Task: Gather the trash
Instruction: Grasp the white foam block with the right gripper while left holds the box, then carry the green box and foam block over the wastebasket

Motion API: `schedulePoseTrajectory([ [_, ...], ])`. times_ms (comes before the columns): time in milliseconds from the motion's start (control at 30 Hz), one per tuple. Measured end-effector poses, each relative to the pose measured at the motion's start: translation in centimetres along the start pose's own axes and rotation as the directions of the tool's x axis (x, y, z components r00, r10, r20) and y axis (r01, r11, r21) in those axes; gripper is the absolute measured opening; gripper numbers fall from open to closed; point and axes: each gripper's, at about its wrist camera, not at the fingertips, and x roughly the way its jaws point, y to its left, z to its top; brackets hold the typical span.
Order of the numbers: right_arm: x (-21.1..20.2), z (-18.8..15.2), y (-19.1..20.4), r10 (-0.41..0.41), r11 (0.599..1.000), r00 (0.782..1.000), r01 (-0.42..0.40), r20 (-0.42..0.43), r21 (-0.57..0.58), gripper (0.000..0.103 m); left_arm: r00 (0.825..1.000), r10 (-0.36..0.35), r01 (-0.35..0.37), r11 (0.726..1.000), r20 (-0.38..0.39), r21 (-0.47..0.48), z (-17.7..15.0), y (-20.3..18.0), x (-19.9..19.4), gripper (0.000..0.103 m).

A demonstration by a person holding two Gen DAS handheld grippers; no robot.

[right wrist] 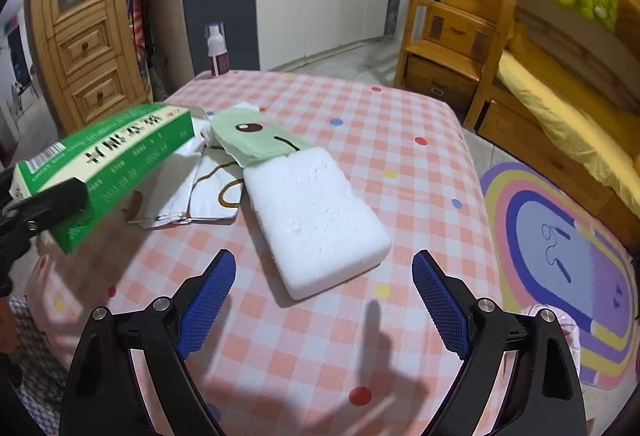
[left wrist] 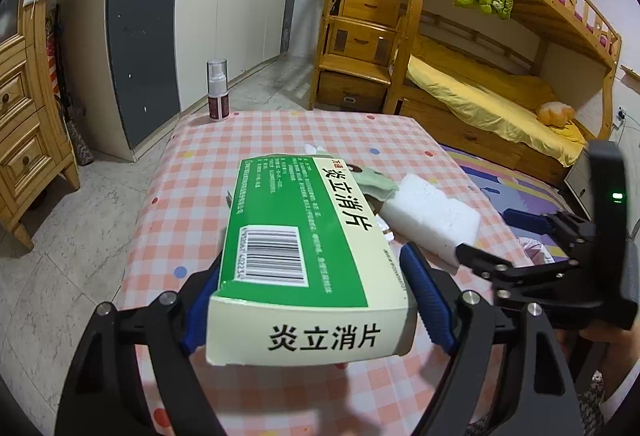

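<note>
We hold the green and white medicine box (left wrist: 304, 256) lengthwise in the left gripper (left wrist: 316, 300), whose blue pads press its two long sides; the jaws stand wide because the box is wide. The box is lifted clear above the checked tablecloth (left wrist: 192, 196), tilted, with its barcode face up.

Taking the white foam block (right wrist: 316, 216) as our landmark: it lies flat on the cloth near the middle of the table. Our right gripper (right wrist: 324, 300) hangs just in front of its near corner, jaws spread wide and holding nothing, neither pad touching the foam. At the block's far end a torn green paper with a cartoon face (right wrist: 260, 140) lies touching it. To the left of the block sits a crumpled white wrapper with brown lines (right wrist: 208, 192), close beside it. The held box hovers further left of the block, above that wrapper's edge. Well beyond the block, at the table's far left corner, stands a spray bottle (right wrist: 217, 52).
</note>
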Motion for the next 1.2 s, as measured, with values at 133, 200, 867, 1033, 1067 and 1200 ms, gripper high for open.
schedulePoseTrajectory([
  [133, 0.4, 0.6, -0.7, 0.062, 0.998, 0.998, -0.062, 0.016, 0.021, 0.09, 0.999, 0.008, -0.008, 1.0, 0.053, 0.012, 0.4, 0.2, -0.9, 0.08],
  [200, 0.8, 0.8, -0.9, 0.065, 0.998, 0.998, -0.065, 0.01, 0.01, 0.09, 0.998, 0.019, -0.02, 1.0, 0.067, 0.018, 0.6, 0.3, -0.9, 0.08],
  [867, -6.2, -0.8, -2.6, 0.001, 0.986, 0.99, -0.024, 0.142, 0.163, 0.061, 0.993, -0.063, 0.057, 0.996, 0.101, 0.065, 0.5, -0.9, -1.3, 0.08],
  [1033, -8.8, -2.7, -4.8, -0.054, 0.969, 0.988, 0.017, 0.146, 0.245, 0.062, 0.983, -0.136, 0.12, 0.984, 0.12, 0.134, 0.3, -4.4, -1.3, 0.08],
  [1067, -9.4, -3.1, -5.4, -0.073, 0.966, 0.986, 0.033, 0.149, 0.257, 0.062, 0.981, -0.151, 0.133, 0.98, 0.121, 0.145, 0.3, -5.1, -1.3, 0.08],
  [1200, -11.2, -5.0, -7.9, -0.141, 0.948, 0.978, 0.088, 0.154, 0.307, 0.063, 0.97, -0.221, 0.196, 0.959, 0.103, 0.207, -0.2, -9.2, -0.5, 0.08],
])
